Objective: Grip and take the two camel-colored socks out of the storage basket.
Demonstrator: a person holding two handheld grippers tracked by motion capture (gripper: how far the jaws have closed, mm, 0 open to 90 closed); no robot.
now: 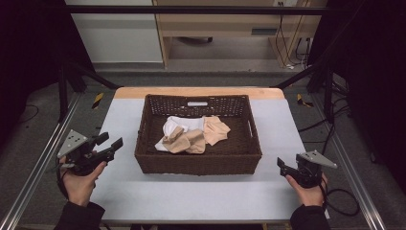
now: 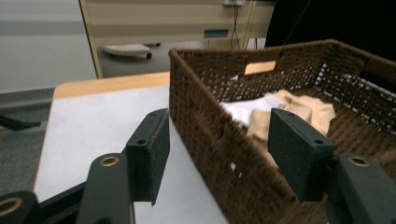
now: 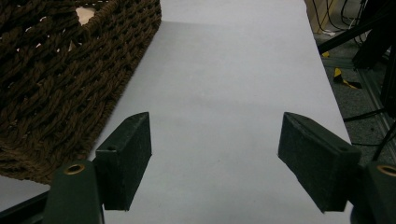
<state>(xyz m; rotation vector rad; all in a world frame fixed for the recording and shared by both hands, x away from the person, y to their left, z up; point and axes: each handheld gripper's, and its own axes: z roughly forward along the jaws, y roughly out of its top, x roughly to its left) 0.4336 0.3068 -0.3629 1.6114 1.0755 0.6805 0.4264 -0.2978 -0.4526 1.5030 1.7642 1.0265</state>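
Note:
A dark brown wicker basket (image 1: 197,164) stands in the middle of the white table (image 1: 191,196). In it lie a white cloth (image 1: 181,123) and several beige socks (image 1: 189,142). My left gripper (image 1: 111,141) is held above the table just left of the basket, open and empty. In the left gripper view the left gripper (image 2: 219,135) points at the basket's near corner (image 2: 210,140), with the white cloth (image 2: 240,112) and beige socks (image 2: 308,109) beyond. My right gripper (image 1: 283,167) hovers right of the basket's front corner. It is open (image 3: 215,135) over bare table, with the basket wall (image 3: 56,84) at its left.
The table has a wooden strip (image 1: 198,92) along its far edge. Metal frame rails (image 1: 43,158) run down both sides. A wooden cabinet (image 1: 215,24) and cables (image 1: 287,43) stand on the floor behind. Bare tabletop (image 3: 224,70) stretches right of the basket.

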